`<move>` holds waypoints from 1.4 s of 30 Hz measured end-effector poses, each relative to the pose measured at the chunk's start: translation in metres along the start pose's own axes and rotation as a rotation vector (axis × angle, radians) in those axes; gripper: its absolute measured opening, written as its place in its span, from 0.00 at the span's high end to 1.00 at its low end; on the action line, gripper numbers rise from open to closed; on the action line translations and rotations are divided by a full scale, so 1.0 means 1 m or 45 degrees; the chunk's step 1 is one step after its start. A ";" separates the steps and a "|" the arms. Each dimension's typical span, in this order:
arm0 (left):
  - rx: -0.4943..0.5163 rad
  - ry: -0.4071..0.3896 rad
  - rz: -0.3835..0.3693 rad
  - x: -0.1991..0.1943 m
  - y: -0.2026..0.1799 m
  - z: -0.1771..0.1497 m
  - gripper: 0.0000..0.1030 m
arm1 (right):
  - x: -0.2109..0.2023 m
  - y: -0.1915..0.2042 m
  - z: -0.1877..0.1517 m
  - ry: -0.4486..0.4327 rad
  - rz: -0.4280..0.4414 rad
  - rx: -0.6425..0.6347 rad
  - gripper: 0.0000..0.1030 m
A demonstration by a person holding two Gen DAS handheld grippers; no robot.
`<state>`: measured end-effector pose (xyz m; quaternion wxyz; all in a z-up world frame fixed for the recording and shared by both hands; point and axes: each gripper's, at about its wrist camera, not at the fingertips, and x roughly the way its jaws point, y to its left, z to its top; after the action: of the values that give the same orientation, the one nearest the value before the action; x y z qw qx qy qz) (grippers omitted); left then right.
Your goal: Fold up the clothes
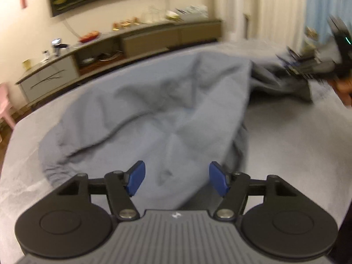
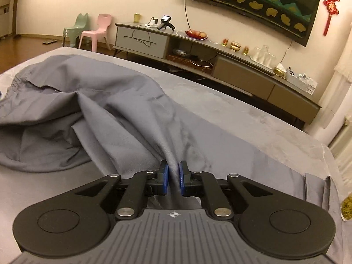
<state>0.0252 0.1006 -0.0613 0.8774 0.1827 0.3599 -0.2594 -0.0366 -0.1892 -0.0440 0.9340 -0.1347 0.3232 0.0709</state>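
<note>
A grey-blue garment (image 1: 165, 114) lies crumpled on a grey padded surface (image 1: 286, 136). My left gripper (image 1: 177, 180) hovers over the garment's near end, open, its blue pads (image 1: 137, 179) wide apart and pressing on nothing. In the right wrist view the same garment (image 2: 123, 114) stretches away to the left in loose folds. My right gripper (image 2: 173, 176) is shut on a raised ridge of that cloth, which is pinched between its blue pads (image 2: 164, 175). The right gripper (image 1: 292, 66) also shows blurred at the garment's far right end in the left wrist view.
A long low TV cabinet (image 2: 242, 70) with small items on top runs along the far wall under a wall screen (image 2: 253, 0). A pink chair (image 2: 96, 30) and a green chair (image 2: 77, 28) stand at its left. Curtains (image 1: 275, 4) hang on the right.
</note>
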 end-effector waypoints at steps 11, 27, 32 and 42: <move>-0.158 -0.125 0.201 -0.022 0.022 0.012 0.98 | 0.012 -0.014 -0.018 0.002 -0.106 0.034 0.93; -0.367 -0.086 0.466 -0.024 0.114 0.146 0.94 | 0.010 -0.085 0.155 -0.166 -0.021 0.051 0.46; -0.631 -0.133 0.316 -0.018 0.107 0.059 0.72 | 0.008 -0.110 0.083 -0.131 -0.020 0.264 0.29; -0.657 -0.133 0.300 -0.043 0.085 0.034 0.51 | -0.040 -0.037 -0.065 -0.049 0.137 0.156 0.07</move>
<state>0.0676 0.1652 0.0043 0.9363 -0.0197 0.3447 -0.0645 -0.0974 -0.2453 -0.0604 0.9413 -0.0584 0.3157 0.1038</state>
